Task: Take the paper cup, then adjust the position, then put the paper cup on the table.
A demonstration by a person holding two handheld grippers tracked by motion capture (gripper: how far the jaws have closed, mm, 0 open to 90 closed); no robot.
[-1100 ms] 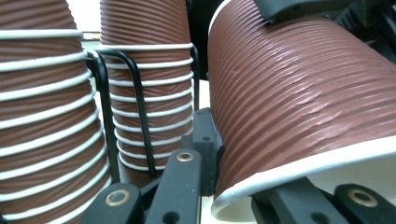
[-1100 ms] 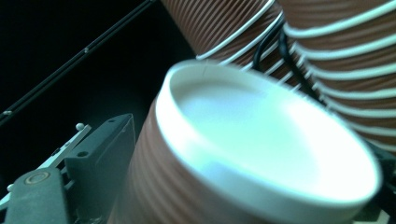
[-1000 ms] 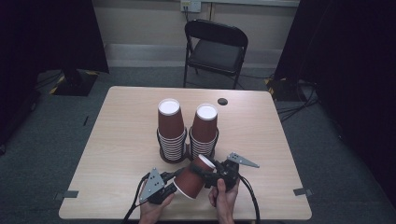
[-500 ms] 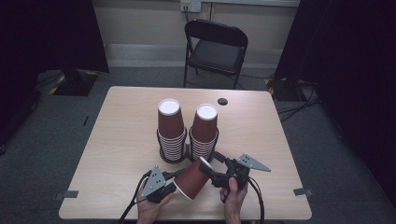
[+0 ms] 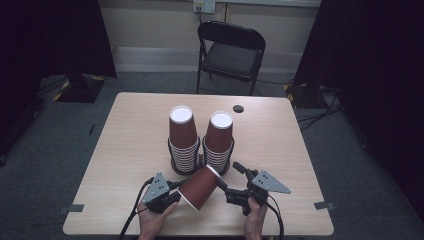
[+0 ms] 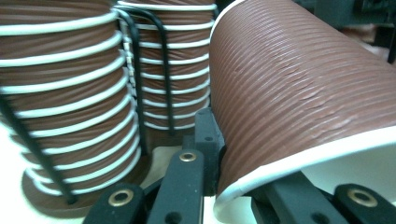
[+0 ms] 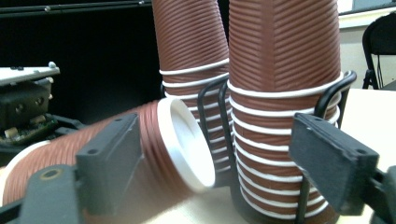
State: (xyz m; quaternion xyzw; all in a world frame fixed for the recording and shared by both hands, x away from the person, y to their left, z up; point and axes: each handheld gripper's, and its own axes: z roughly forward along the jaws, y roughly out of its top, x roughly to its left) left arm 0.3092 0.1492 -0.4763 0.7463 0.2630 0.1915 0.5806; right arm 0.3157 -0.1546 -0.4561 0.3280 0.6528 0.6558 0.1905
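A loose brown ribbed paper cup [image 5: 199, 186] lies tilted near the table's front edge, its white base toward the right. My left gripper [image 5: 176, 194] is shut on its rim; in the left gripper view the cup [image 6: 299, 93] wall sits between the jaws of the left gripper [image 6: 238, 179]. My right gripper [image 5: 229, 176] stands open just right of the cup base. In the right gripper view the cup [image 7: 184, 140] base lies between the spread jaws of the right gripper [image 7: 219, 151], untouched. Behind stand two cup stacks, the left stack [image 5: 182, 142] and the right stack [image 5: 219, 145], in black wire holders.
The wooden table [image 5: 125, 150] has bare areas left and right of the stacks. A small dark round thing [image 5: 238, 108] lies near the far edge. A black folding chair [image 5: 230, 50] stands beyond the table. The stacks [image 7: 280, 70] rise close ahead of the right gripper.
My right gripper has drawn a little to the right, away from the cup's base, with its jaws spread. The left gripper keeps hold of the cup, which has tilted slightly.
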